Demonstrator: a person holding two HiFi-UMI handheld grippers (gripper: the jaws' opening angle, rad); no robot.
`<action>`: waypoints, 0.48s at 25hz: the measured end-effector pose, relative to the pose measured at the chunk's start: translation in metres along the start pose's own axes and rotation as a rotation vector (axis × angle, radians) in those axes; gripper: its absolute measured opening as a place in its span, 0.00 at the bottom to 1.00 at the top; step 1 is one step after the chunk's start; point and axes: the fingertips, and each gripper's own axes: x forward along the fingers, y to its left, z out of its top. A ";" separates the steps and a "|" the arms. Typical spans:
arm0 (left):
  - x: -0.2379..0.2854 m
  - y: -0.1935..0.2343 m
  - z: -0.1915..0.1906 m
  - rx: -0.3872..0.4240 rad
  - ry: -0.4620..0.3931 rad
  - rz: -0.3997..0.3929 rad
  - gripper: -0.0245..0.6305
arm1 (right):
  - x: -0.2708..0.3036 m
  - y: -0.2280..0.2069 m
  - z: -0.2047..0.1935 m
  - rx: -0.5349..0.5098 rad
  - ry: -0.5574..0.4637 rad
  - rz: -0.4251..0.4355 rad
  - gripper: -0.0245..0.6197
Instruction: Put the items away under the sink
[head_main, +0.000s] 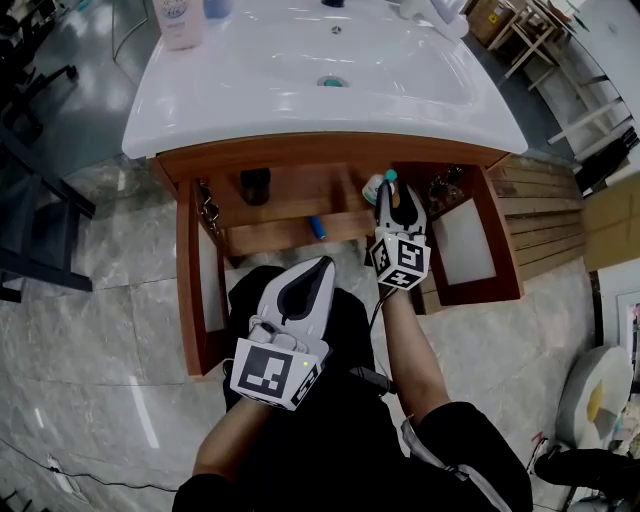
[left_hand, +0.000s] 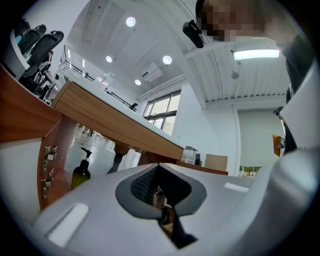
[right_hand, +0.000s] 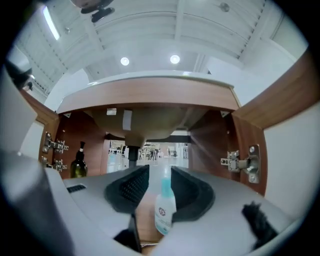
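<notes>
Bright ceiling lights (left_hand: 130, 21) are glaring on the sink (head_main: 250, 70); fisheye edges are curving and darkening.

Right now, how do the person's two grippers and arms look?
The left gripper and the right gripper both have smooth white shells, with dark ribbed pads inside the jaws. Each bears a cube with black square markers at its back. A dark cable hangs from the right one. The person wears dark short sleeves.

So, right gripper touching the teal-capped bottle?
Cannot tell. Right gripper view: right gripper straddles the teal-capped bottle; wood shows between it and one pad, but it overlaps the other.
</notes>
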 end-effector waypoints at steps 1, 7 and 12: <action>0.000 -0.001 0.000 -0.001 0.000 -0.001 0.05 | -0.003 0.004 0.002 0.004 0.006 0.018 0.26; 0.005 -0.005 0.002 0.001 -0.008 0.001 0.05 | -0.016 0.020 0.000 0.052 0.060 0.089 0.12; 0.009 -0.007 -0.004 0.010 -0.004 0.023 0.05 | -0.027 0.023 -0.008 0.087 0.100 0.113 0.07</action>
